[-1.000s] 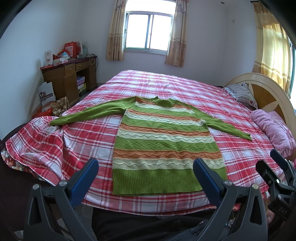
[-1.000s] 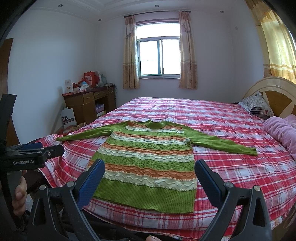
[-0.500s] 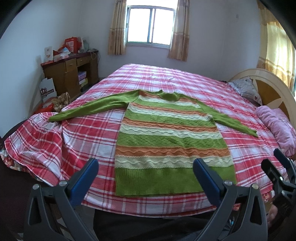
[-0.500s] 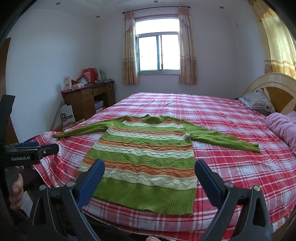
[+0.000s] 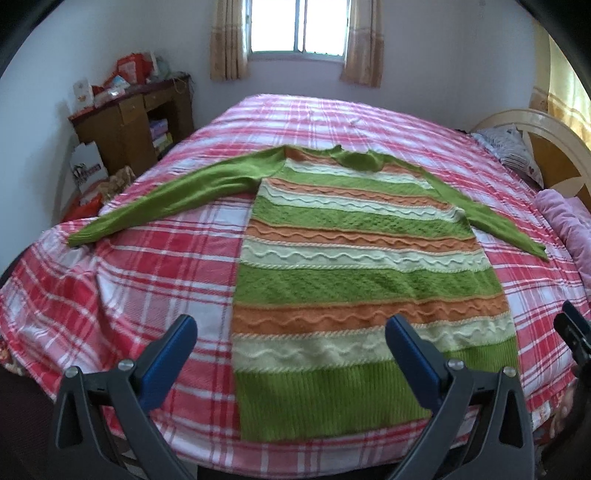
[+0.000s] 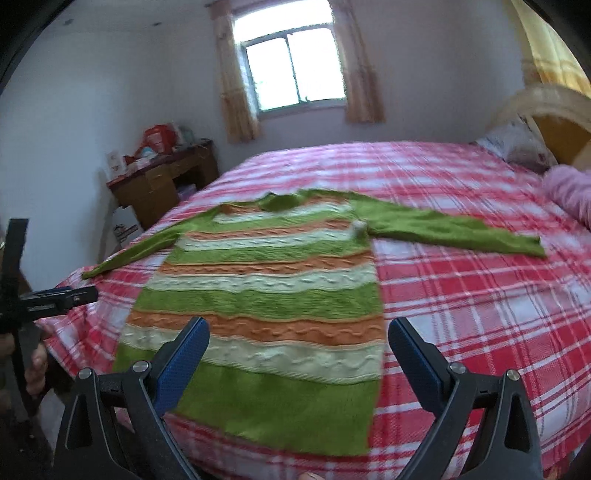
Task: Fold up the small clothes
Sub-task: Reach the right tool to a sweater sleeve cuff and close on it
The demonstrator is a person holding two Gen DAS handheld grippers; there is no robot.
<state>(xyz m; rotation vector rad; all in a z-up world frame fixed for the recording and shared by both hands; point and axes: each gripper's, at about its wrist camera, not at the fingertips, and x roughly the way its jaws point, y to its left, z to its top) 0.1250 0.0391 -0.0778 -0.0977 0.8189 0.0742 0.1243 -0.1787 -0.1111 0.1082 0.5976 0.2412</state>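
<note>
Right now we see the striped sweater (image 5: 362, 273) lying flat on the plaid bed (image 5: 155, 280), hem toward us, collar toward the window (image 5: 299, 26), sleeves spread sideways. Our left gripper (image 5: 290, 345) and right gripper (image 6: 298, 341) hover at the hem, jaws spread, holding nothing. A pink blanket (image 5: 569, 225) lies at right.

Striped sweater (image 5: 362, 266) (image 6: 266, 291), green/orange/cream knit, lies flat and unfolded, both green sleeves spread out, hem at near edge.

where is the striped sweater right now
The striped sweater lies flat on the plaid bed, sleeves spread, hem toward both open grippers, collar toward the window.
</note>
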